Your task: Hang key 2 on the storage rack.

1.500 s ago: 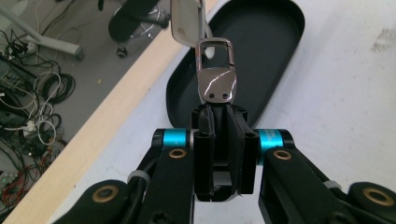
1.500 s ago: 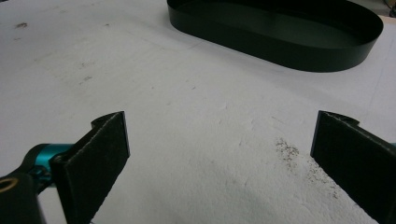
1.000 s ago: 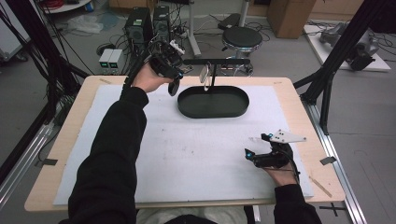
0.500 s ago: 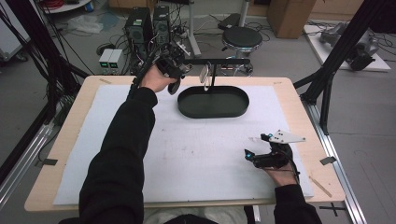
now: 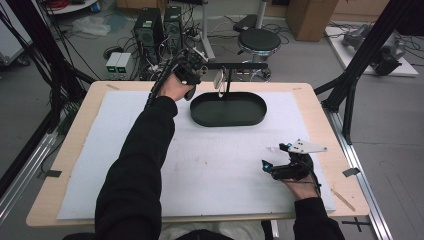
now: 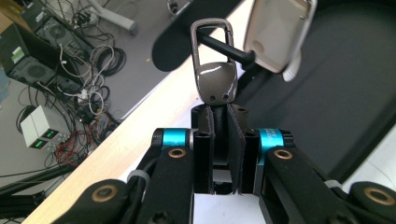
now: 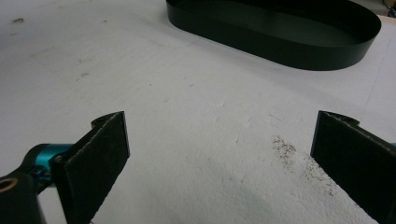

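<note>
My left gripper (image 5: 196,68) is raised at the back of the table, at the left end of a black horizontal rod (image 5: 240,65) on a stand. It is shut on the base of a grey-brown carabiner key tag (image 6: 215,77). The tag's metal loop (image 6: 211,32) is around the rod (image 6: 223,46). A beige tag (image 6: 278,32) hangs on the same rod just beyond, and appears in the high view (image 5: 218,80) over a black oval tray (image 5: 228,108). My right gripper (image 5: 275,161) rests open on the white mat at the front right, with nothing between its jaws (image 7: 219,140).
The stand's post (image 5: 229,80) rises behind the tray's far rim. The tray's wall (image 7: 280,44) lies ahead of the right gripper. A white mat (image 5: 210,160) covers the wooden table. Computers and cables sit on the floor beyond the far edge.
The left hand has moved right and slightly away along the back of the table, bringing its gripper to the rod's end. The right gripper has stayed still.
</note>
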`<state>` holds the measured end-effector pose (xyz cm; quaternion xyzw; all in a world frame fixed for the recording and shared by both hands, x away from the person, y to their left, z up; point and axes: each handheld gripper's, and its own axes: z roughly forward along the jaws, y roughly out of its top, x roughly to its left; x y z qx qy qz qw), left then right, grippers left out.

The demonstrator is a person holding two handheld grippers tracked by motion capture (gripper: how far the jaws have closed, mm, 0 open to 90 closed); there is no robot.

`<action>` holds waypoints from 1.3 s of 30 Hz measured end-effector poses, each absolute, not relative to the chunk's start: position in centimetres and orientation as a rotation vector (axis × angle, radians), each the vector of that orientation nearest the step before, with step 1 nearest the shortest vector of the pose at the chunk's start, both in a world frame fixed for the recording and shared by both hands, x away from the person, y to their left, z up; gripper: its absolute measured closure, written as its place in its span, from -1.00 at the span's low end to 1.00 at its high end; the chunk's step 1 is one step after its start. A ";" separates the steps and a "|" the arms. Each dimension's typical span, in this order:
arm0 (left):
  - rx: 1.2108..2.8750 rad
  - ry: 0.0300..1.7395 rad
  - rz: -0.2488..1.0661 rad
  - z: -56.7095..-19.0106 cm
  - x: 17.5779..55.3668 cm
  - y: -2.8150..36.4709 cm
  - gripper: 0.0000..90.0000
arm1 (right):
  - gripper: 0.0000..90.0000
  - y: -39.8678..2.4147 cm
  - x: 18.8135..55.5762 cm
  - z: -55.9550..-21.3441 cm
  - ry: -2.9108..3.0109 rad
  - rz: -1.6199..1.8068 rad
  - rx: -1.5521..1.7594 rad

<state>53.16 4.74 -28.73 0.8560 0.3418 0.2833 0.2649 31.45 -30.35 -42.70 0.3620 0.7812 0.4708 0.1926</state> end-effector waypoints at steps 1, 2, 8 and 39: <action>2.308 0.927 0.764 -28.8 53.2 4.7 0.80 | -0.92 -30.4 31.5 -42.7 2.192 1.320 1.015; 2.311 0.928 0.765 -28.8 53.3 4.8 0.80 | -0.92 -30.4 31.5 -42.7 2.192 1.321 1.017; 2.301 0.954 0.728 -29.0 53.6 4.8 0.52 | -0.92 -30.4 31.5 -42.7 2.180 1.300 1.025; 2.074 0.792 0.311 -28.6 49.7 10.7 -0.96 | -0.92 -30.2 31.2 -42.6 2.182 1.298 1.022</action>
